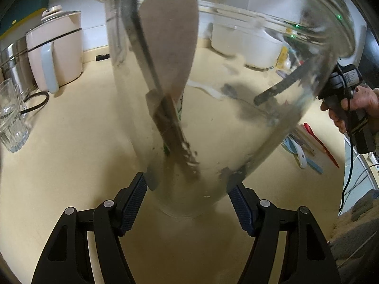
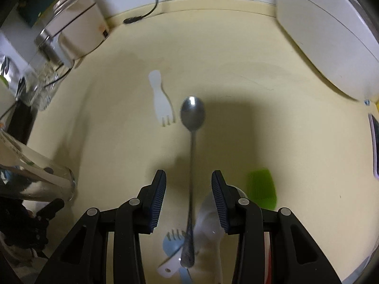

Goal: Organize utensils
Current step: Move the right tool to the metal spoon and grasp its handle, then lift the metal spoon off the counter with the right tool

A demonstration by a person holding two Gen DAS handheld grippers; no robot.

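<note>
Gripping the tilted glass jar (image 1: 213, 118) near its base, the left gripper (image 1: 187, 189) holds it tight while the right gripper (image 2: 188, 198) hangs spread over the metal spoon (image 2: 192, 113), whose bowl points to 12 o'clock, seemingly not touching it.

We list a clear glass jar (image 1: 213, 123), glossy and smeared with residue, holding a dark metal utensil (image 1: 170, 127) with a dull finish. We note a long metal spoon (image 2: 192, 127), polished, its bowl catching a highlight. A white plastic fork (image 2: 161, 104) looks matt and smooth; a blue plastic fork (image 2: 171, 245) likewise. A green piece (image 2: 261, 187) appears ribbed, material uncertain. The countertop (image 2: 260, 108) is cream, smooth, low sheen. The gripper pads (image 2: 157, 203) are dark blue, finely ribbed, on matt black plastic fingers.
</note>
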